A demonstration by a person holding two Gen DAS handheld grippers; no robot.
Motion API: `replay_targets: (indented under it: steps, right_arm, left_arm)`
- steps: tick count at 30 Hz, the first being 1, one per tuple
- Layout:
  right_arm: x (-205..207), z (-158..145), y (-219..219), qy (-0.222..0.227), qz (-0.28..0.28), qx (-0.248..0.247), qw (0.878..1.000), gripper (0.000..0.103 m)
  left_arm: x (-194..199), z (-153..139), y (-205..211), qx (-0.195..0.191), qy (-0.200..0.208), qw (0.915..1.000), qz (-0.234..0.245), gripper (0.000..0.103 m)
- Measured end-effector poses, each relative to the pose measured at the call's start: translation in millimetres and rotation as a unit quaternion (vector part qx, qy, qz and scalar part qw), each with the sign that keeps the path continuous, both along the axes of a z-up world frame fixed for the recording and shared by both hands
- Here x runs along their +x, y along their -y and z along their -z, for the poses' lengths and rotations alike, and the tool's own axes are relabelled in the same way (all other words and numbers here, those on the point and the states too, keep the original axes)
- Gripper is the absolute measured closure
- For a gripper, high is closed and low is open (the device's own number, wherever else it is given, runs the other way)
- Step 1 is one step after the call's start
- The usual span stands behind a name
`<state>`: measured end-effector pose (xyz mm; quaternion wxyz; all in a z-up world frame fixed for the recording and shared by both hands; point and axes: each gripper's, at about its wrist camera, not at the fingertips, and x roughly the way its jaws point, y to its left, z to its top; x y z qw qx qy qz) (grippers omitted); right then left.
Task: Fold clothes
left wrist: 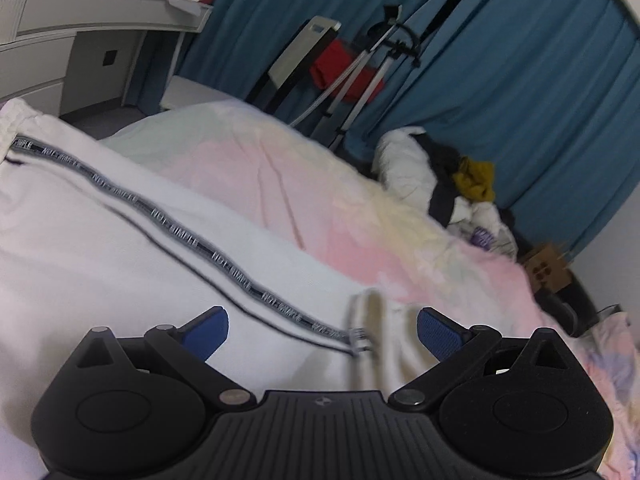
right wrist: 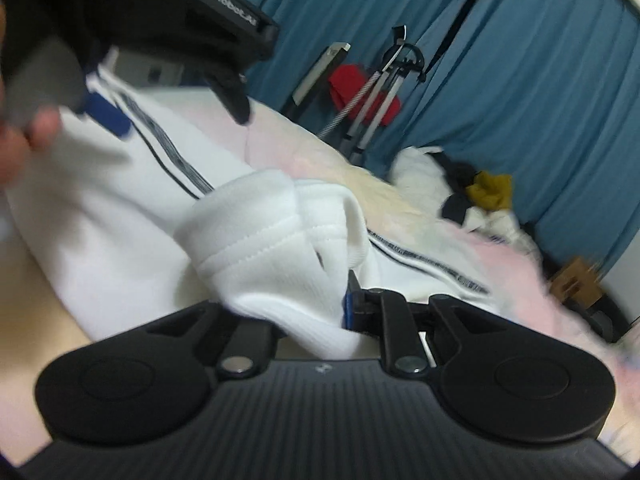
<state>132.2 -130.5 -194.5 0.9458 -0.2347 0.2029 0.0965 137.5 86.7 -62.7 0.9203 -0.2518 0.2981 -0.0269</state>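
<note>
So, partway through by the look of it. Those white knit track pants with a black lettered side stripe (left wrist: pixel 132 216) are spread across the pastel pink bedspread (left wrist: pixel 320 200), and one ribbed end is doubled back over the leg, pinched in the right gripper (right wrist: pixel 346 312). Left gripper (left wrist: pixel 322 330) hovers over the stripe, jaws wide, holding nothing. The fold isn't laid flat, and a heap of other clothes (left wrist: pixel 452 184) sits farther along the bed.

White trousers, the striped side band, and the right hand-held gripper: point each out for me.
white trousers (right wrist: pixel 256 248), right wrist view, on the bunched ribbed cuff.
striped side band (left wrist: pixel 176 228), left wrist view, mid-length on the lettered tape.
right hand-held gripper (right wrist: pixel 348 312), right wrist view, where the fingers clamp the cloth.
</note>
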Motion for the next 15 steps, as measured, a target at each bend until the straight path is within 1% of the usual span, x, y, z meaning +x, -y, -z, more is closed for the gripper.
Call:
replay_targets:
  steps: [3, 6, 9, 11, 13, 14, 15]
  right_arm:
    - [6.9, 16.1, -5.1, -0.030, -0.015, 0.011, 0.999, 0.085]
    - [10.6, 21.9, -1.9, -0.035, -0.029, 0.026, 0.999, 0.084]
    - [14.2, 11.0, 8.0, -0.048, -0.021, 0.073, 0.996, 0.082]
    - [13.9, 5.8, 9.1, -0.057, -0.014, 0.096, 0.994, 0.079]
    - [13.9, 3.1, 8.2, -0.071, -0.016, 0.107, 0.992, 0.068]
    - [14.8, 1.8, 6.5, -0.079, -0.021, 0.107, 0.991, 0.065]
    - [14.1, -0.6, 5.4, -0.089, -0.028, 0.108, 0.990, 0.060]
  left_arm:
    - [-2.0, -1.3, -1.8, -0.006, 0.007, 1.0000, 0.002, 0.001]
    - [-1.5, 2.6, -1.4, -0.014, 0.004, 0.9998, 0.011, 0.001]
    - [-1.5, 3.4, 1.0, -0.028, 0.014, 0.9990, 0.031, 0.001]
    - [-1.4, 3.8, 2.7, -0.037, 0.020, 0.9981, 0.044, 0.001]
    - [-1.4, 4.3, 4.3, -0.046, 0.027, 0.9969, 0.058, 0.001]
    - [-1.8, 3.9, 5.9, -0.049, 0.032, 0.9961, 0.066, 0.001]
    - [-2.5, 2.7, 8.2, -0.049, 0.039, 0.9952, 0.075, 0.001]
